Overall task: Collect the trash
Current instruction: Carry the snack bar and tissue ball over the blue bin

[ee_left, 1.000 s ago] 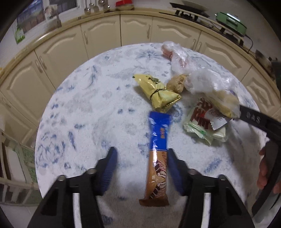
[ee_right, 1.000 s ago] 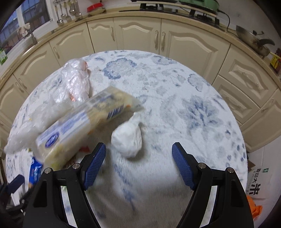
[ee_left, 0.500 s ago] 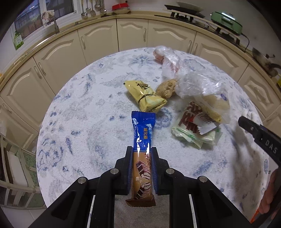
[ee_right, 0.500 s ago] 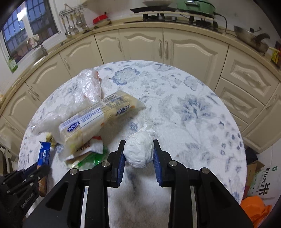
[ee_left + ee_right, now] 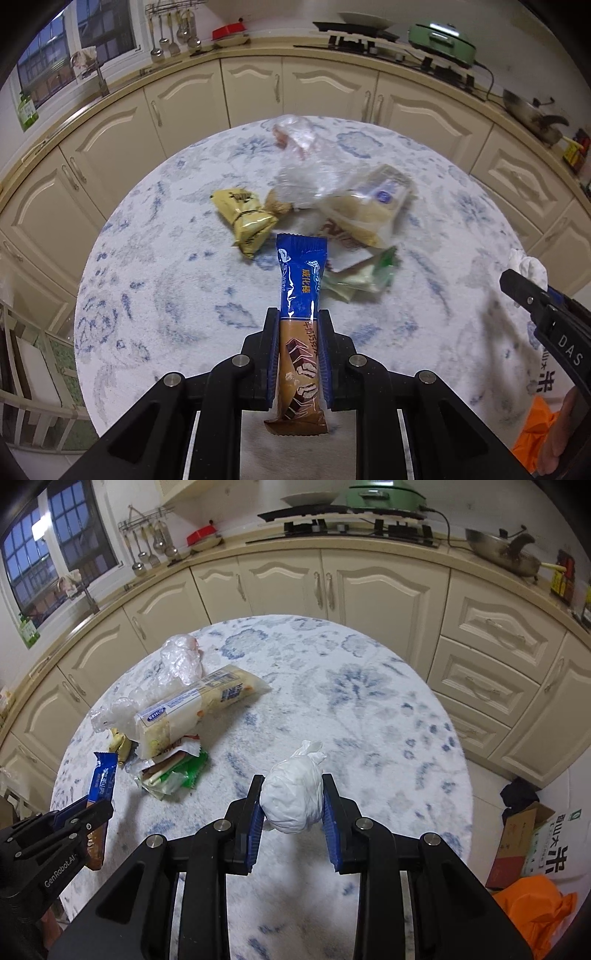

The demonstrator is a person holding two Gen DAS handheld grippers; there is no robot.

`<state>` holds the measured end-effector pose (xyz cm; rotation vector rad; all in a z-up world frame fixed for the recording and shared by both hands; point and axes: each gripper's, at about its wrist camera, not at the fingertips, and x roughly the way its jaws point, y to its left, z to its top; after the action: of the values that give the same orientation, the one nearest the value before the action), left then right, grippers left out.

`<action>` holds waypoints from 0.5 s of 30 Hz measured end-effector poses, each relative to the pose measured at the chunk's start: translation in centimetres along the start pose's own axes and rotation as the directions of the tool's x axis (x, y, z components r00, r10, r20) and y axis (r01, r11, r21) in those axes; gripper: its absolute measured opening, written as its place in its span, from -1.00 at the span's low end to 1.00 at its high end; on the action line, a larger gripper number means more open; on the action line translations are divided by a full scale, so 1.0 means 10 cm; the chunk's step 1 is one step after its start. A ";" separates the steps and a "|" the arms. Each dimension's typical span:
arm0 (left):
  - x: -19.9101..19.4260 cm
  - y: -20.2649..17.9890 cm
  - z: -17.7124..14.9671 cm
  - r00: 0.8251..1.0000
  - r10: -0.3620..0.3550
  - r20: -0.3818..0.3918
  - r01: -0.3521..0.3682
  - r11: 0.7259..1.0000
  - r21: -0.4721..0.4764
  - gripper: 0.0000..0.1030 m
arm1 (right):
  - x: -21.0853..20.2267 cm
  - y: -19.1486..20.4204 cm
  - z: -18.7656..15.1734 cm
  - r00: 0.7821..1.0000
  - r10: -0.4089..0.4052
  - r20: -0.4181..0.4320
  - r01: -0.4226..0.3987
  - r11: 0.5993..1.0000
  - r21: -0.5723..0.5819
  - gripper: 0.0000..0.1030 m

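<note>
On the left, the left gripper (image 5: 298, 350) is clamped on a blue-and-brown wafer bar wrapper (image 5: 300, 332), its blue pads pressing both long sides, the blue end sticking out toward the far side above the round table (image 5: 155, 266) with its white-and-blue floral cloth. Just beyond it lie a gold wrapper (image 5: 245, 218), a crumpled clear plastic bag (image 5: 303, 166), a long cracker pack (image 5: 195, 709) resting on a red-and-white packet and a green-and-white wrapper (image 5: 173, 779), all near the table's far-left part. To the right, the right gripper (image 5: 292, 801) is closed on a tied white bag (image 5: 293, 797), squeezed between its pads. An orange bag (image 5: 535, 912) lies on the floor at far right.
</note>
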<state>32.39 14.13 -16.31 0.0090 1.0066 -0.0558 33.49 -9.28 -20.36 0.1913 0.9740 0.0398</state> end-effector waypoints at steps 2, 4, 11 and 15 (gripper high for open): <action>-0.05 -0.13 -0.01 1.000 -0.017 0.001 0.017 1.000 0.016 -0.71 | -0.06 -0.09 -0.03 1.000 -0.007 0.003 0.007 1.000 0.012 -0.44; -0.12 -0.27 -0.02 0.999 -0.034 0.008 0.034 0.999 0.041 -0.71 | -0.14 -0.22 -0.06 1.000 -0.016 0.008 0.016 0.999 0.029 -0.43; -0.26 -0.74 -0.07 0.996 -0.090 0.024 0.086 0.988 0.129 -0.71 | -0.40 -0.67 -0.18 0.998 -0.054 0.033 0.051 0.994 0.094 -0.43; -0.31 -1.03 -0.12 0.992 -0.122 0.023 0.116 0.977 0.179 -0.71 | -0.53 -0.90 -0.25 0.996 -0.083 0.039 0.078 0.990 0.120 -0.43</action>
<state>29.19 3.97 -14.14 0.1105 0.9654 -0.2546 27.98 -18.38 -19.02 0.2605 0.9403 -0.0960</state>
